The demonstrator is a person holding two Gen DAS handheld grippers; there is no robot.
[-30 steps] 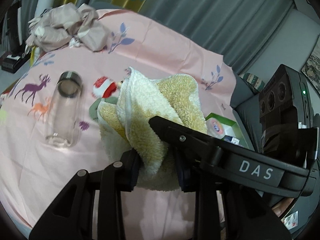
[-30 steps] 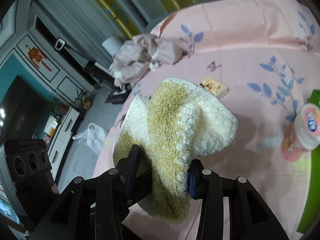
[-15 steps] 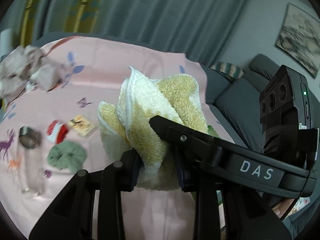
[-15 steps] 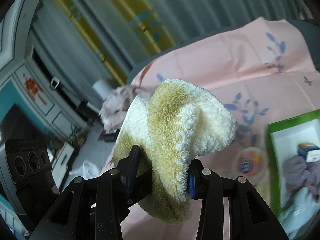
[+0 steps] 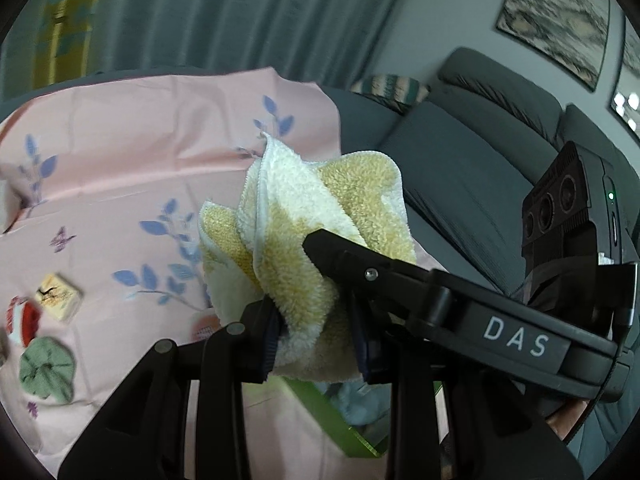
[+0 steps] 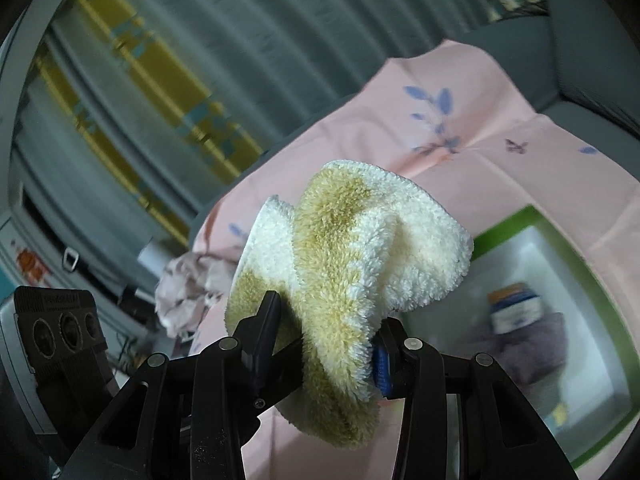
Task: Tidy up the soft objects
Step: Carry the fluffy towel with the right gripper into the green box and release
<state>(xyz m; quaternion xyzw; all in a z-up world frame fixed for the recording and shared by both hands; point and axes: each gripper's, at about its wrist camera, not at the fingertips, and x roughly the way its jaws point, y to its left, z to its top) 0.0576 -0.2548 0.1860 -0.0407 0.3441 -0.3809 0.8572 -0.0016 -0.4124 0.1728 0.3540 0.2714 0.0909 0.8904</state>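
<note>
A fluffy yellow-and-white towel is bunched up and held in the air over the pink sheet. My left gripper is shut on its lower folds. My right gripper is shut on the same towel, and its black arm marked DAS crosses the left wrist view. Below and to the right lies a green-rimmed box with a purple soft item and a small blue-and-white carton inside. The box's green wall shows just under the towel in the left wrist view.
On the sheet at the left lie a green scrunchie, a small cream packet and a red-and-white item. A crumpled pink cloth sits at the sheet's far end. A grey sofa and curtains lie beyond.
Both grippers have swung to the right with the towel between them. The glass bottle has left the left wrist view, and the green box has come into the right wrist view.
</note>
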